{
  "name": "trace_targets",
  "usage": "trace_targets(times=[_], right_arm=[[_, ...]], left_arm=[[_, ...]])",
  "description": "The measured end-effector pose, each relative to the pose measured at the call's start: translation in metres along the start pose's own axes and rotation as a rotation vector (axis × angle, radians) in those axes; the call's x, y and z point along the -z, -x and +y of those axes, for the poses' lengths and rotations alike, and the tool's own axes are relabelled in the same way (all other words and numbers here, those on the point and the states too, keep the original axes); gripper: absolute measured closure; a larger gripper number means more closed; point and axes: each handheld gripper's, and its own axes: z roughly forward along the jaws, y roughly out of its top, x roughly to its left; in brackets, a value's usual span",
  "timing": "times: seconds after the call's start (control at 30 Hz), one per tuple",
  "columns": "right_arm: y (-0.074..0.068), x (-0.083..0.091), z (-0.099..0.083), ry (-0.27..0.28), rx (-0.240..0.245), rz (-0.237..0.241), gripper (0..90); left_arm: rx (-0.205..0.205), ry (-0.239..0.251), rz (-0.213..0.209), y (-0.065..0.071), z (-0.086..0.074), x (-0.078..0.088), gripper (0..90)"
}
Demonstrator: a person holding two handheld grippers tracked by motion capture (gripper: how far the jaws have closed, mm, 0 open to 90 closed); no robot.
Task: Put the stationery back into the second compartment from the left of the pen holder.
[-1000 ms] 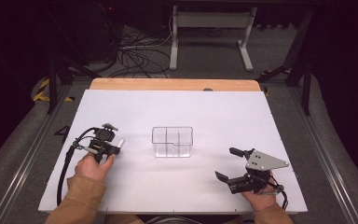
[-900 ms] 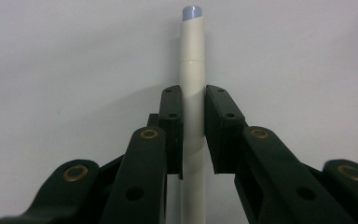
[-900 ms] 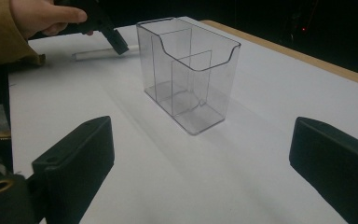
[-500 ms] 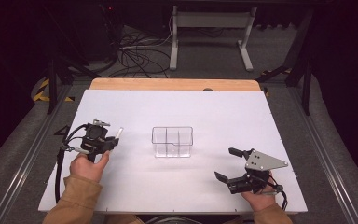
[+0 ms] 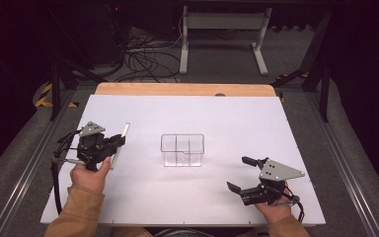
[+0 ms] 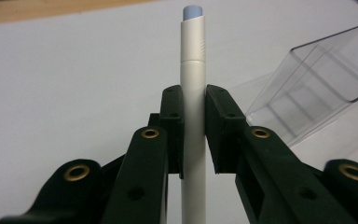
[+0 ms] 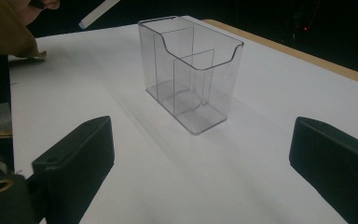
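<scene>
Left gripper view: the left gripper (image 6: 194, 135) has its two black jaws pressed against a slim white pen-like stick with a pale blue tip (image 6: 192, 70), held about midway along, the tip pointing up and away beyond the jaws. Past it, off to the jaws' right, lies the clear plastic organiser box with inner dividers (image 6: 317, 79).

In the high view a second ago this gripper sat low with the stick barely showing. Now the left gripper (image 5: 112, 146) is turned and raised a little, and the white stick (image 5: 120, 143) stands out at its inner side, slanting toward the far edge of the white table (image 5: 187, 113). My reading is that the stick has been picked up and is being oriented, probably for dropping into the box (image 5: 182, 149), which stands well apart, farther toward the table's middle.

The right gripper (image 5: 244, 174) has not moved; it rests near the person's edge with jaws spread wide and nothing between them, the box (image 7: 191, 70) ahead of it.
</scene>
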Motion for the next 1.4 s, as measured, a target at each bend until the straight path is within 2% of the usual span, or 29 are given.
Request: trace_targets(times=[0.13,0.2,0.27,0.47,0.63,0.7,0.8,1.0,1.13,1.4], right_arm=[[0.0,0.0,0.0,-0.001,0.002,0.002,6.8],[0.0,0.0,0.0,-0.002,0.002,0.002,6.8],[0.0,0.0,0.0,-0.001,0.002,0.002,6.8],[-0.001,0.0,0.0,-0.002,0.005,0.003,6.8],[-0.001,0.0,0.0,-0.002,0.006,0.002,6.8],[-0.001,0.0,0.0,-0.001,0.008,0.002,6.8],[-0.001,0.0,0.0,-0.001,0.009,0.003,6.8],[-0.001,0.0,0.0,-0.005,0.009,0.003,6.8],[-0.002,0.0,0.0,-0.005,0.008,0.001,6.8],[-0.002,0.0,0.0,-0.005,0.01,0.002,6.8]], left_arm=[[-0.004,0.076,-0.047,0.002,0.001,0.006,78.1],[-0.031,0.104,-0.059,0.004,0.002,0.009,78.1],[-0.038,0.135,-0.076,0.006,0.002,0.011,78.1],[-0.039,0.202,-0.156,0.006,0.005,0.014,78.1],[-0.044,0.235,-0.193,0.009,0.008,0.015,78.1],[-0.022,0.242,-0.212,0.009,0.009,0.015,78.1],[-0.022,0.258,-0.223,0.009,0.011,0.014,78.1],[-0.06,0.284,-0.224,0.016,0.016,0.013,78.1],[-0.058,0.308,-0.251,0.02,0.02,0.011,78.1],[-0.116,0.319,-0.264,0.035,0.03,0.002,78.2]])
